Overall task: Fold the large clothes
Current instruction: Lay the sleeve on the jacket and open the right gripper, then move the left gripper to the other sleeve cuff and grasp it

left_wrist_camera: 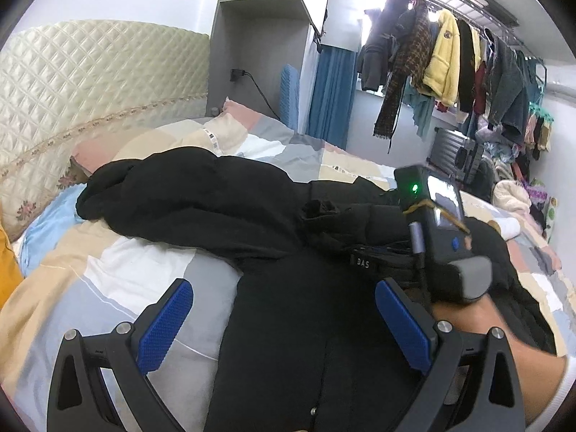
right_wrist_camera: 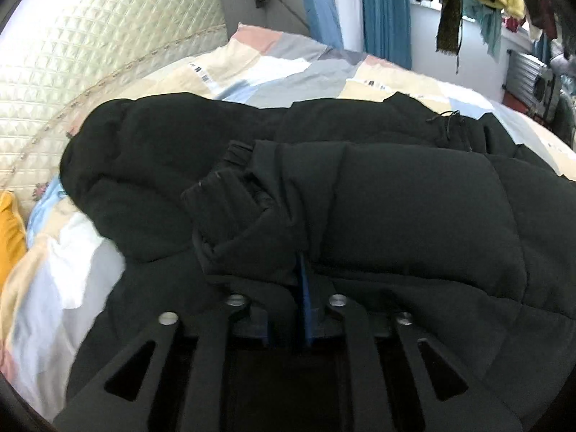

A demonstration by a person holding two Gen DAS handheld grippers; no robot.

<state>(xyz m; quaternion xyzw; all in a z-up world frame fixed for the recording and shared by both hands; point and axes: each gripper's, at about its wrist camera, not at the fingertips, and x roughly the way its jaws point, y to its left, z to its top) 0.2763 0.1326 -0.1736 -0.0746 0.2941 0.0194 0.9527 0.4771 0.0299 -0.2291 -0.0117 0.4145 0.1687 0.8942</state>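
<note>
A large black padded jacket (left_wrist_camera: 223, 194) lies spread across the bed, with its hood toward the headboard. My left gripper (left_wrist_camera: 284, 309) is open and empty, its blue pads (left_wrist_camera: 165, 327) hovering over the jacket's front. In the right wrist view the jacket (right_wrist_camera: 396, 194) fills the middle. My right gripper (right_wrist_camera: 300, 270) is shut on a fold of the jacket's sleeve, which bunches over the fingertips. The body of the right gripper (left_wrist_camera: 442, 223) shows in the left wrist view, resting on the jacket to the right.
The bed has a patchwork quilt (left_wrist_camera: 136, 273) and a quilted cream headboard (left_wrist_camera: 90, 82). A yellow pillow (right_wrist_camera: 9, 237) lies at the left edge. A rack of hanging clothes (left_wrist_camera: 468, 68) and a blue curtain (left_wrist_camera: 331, 97) stand beyond the bed on the right.
</note>
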